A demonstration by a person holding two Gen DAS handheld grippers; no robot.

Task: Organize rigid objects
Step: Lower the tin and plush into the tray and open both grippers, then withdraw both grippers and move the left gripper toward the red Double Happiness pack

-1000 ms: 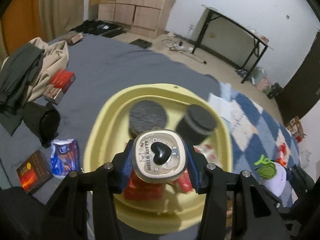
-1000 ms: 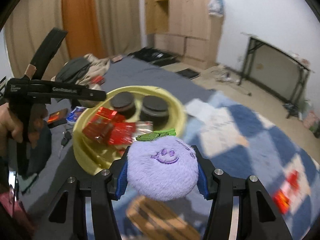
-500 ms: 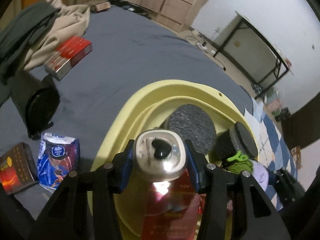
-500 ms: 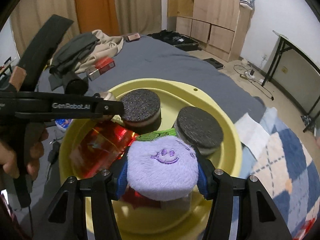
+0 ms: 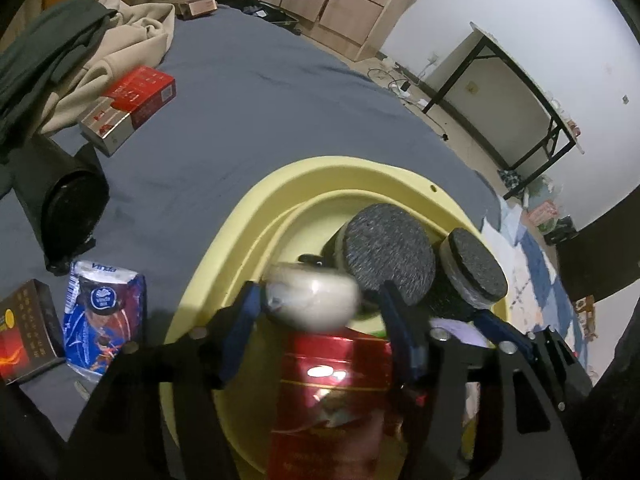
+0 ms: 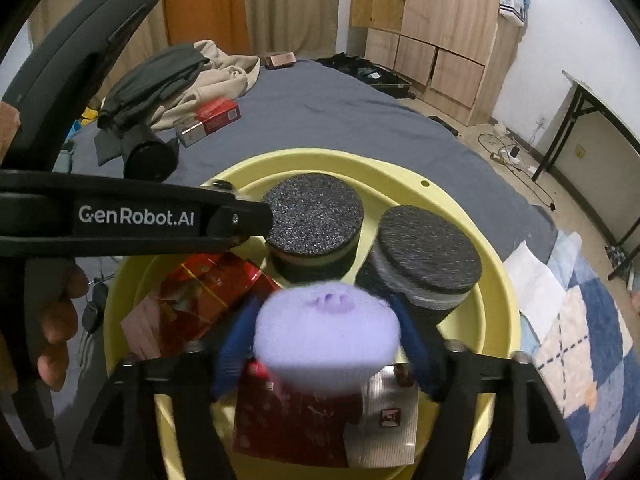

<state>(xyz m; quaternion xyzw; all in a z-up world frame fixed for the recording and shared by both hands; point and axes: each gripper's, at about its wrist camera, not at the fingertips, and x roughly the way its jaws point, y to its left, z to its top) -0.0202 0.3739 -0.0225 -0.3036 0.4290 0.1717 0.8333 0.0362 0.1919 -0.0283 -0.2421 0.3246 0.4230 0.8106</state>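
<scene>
A yellow basin (image 5: pixel 224 256) (image 6: pixel 496 320) sits on the grey bed. It holds two black foam-topped cylinders (image 5: pixel 390 254) (image 6: pixel 316 216) and red packets (image 5: pixel 332 396) (image 6: pixel 212 292). My left gripper (image 5: pixel 320 316) has opened over the basin; the cream Hello Kitty case (image 5: pixel 312 296) is blurred, tipping between the spread fingers. My right gripper (image 6: pixel 328 344) has also opened over the basin; the purple plush (image 6: pixel 326 330) is blurred between its fingers, a gap showing at each side. The left gripper's arm (image 6: pixel 132 220) crosses the right wrist view.
On the bed lie a red-and-silver box (image 5: pixel 128 110), a black tube (image 5: pixel 68 208), a blue tissue pack (image 5: pixel 106 320), a dark box (image 5: pixel 26 330) and a heap of clothes (image 5: pixel 68 52). A blue checked blanket (image 6: pixel 580 340) lies at the right.
Both grippers moved lower over the basin and spread their fingers. The Hello Kitty case tipped forward and the plush dropped, both blurred with motion.
</scene>
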